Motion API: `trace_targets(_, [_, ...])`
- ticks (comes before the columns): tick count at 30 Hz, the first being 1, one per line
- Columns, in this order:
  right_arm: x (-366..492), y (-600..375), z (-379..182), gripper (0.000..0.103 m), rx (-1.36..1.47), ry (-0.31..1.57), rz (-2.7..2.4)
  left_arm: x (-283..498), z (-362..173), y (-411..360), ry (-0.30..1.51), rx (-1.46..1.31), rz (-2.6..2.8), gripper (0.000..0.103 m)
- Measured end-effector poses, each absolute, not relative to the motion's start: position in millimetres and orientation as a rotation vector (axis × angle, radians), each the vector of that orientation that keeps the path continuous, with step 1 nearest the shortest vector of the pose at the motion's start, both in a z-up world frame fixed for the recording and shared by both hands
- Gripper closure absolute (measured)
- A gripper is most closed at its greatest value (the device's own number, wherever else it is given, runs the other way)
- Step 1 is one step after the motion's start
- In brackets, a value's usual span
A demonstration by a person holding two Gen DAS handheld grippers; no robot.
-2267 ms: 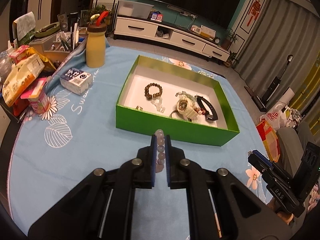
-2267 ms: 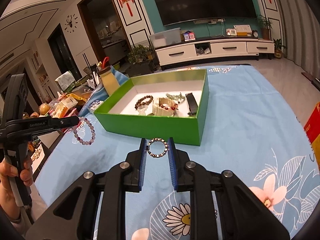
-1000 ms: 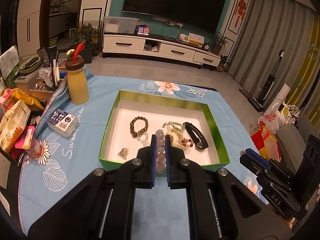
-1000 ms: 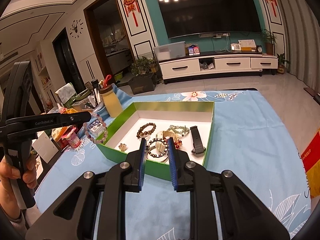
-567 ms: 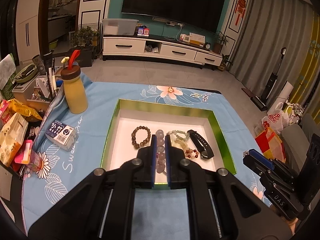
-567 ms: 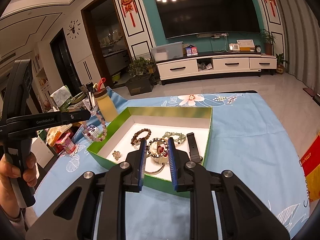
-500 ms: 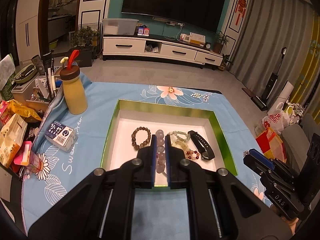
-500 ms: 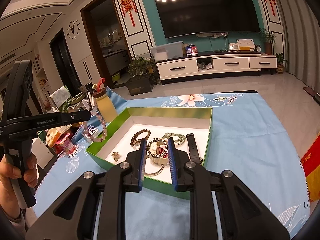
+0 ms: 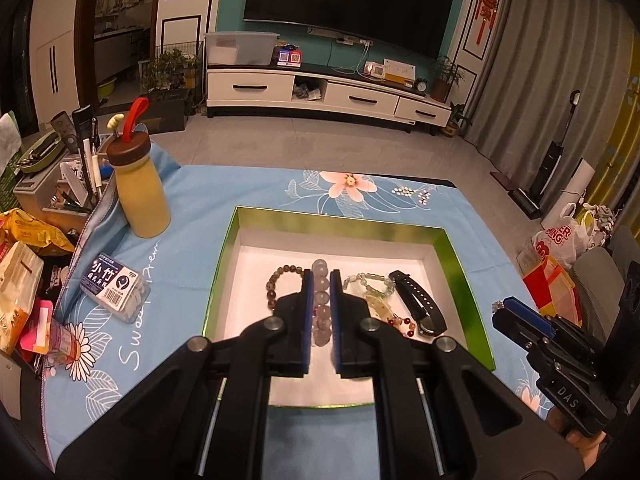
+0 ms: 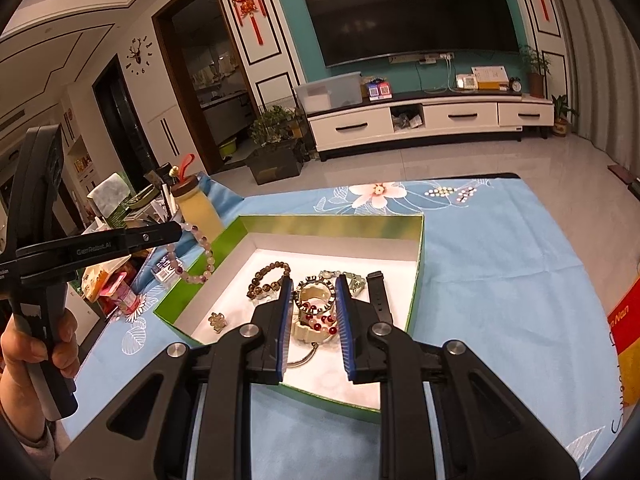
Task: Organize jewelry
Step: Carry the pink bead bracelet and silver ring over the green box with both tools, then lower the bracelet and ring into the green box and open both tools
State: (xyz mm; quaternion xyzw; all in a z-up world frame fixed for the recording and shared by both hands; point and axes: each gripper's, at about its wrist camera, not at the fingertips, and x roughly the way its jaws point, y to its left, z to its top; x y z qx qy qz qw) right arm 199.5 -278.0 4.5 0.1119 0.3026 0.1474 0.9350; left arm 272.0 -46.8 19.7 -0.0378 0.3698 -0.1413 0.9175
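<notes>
An open green box (image 9: 340, 220) with a white floor lies on the blue flowered cloth. It holds a brown bead bracelet (image 9: 276, 280), a green bead bracelet (image 9: 370, 282), a black band (image 9: 416, 306), a red bead string (image 9: 400, 322) and a cream watch (image 10: 316, 326). My left gripper (image 9: 321, 276) is shut on a pale bead bracelet (image 9: 321, 304), which hangs over the box's near half. From the right wrist view that bracelet (image 10: 198, 256) dangles above the box's left wall. My right gripper (image 10: 313, 284) is shut on a small dark studded ring (image 10: 310, 280) above the jewelry pile.
A yellow bottle (image 9: 138, 196) with a brown lid, a small clear packet (image 9: 114, 292) and snack packs (image 9: 24, 272) crowd the table's left side. A red bag (image 9: 548, 280) sits off the right edge. A person's hand (image 10: 28, 344) holds the left gripper's handle.
Both grippers have moved forward over the box, so its floor now lies under the fingers. Each one keeps its piece held as before.
</notes>
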Motion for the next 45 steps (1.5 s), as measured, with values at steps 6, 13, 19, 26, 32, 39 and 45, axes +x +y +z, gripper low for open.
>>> trace_targets(6, [212.1,-281.2,-2.8,0.082,0.250,0.652,0.306,285.9,9.0,-44.1,0.792,-0.093,-0.285,0.096])
trace_targets(13, [224.5,-282.7,-11.4,0.082,0.273,0.687,0.314,297.6,-5.1,-43.1,0.828,-0.098,-0.276,0.096])
trace_targets(19, [228.9,-281.8,-17.9,0.082,0.268,0.719,0.315,302.2,-19.3,-45.0,0.864,-0.091,-0.271,0.096])
trace_targets(26, [232.9,-279.3,-24.1,0.082,0.260,0.743,0.311,307.2,-33.3,-46.3,0.907,-0.091,-0.275,0.096])
trace_targets(32, [236.9,-277.8,-28.7,0.082,0.254,0.763,0.304,311.8,-44.2,-48.9,0.938,-0.074,-0.268,0.095])
trace_targets(39, [238.6,-275.7,-31.8,0.082,0.247,0.773,0.302,315.2,-52.5,-50.8,0.963,-0.061,-0.261,0.095])
trace_targets(45, [239.9,-274.7,-32.1,0.082,0.243,0.777,0.300,315.9,-53.8,-52.1,0.972,-0.049,-0.256,0.095])
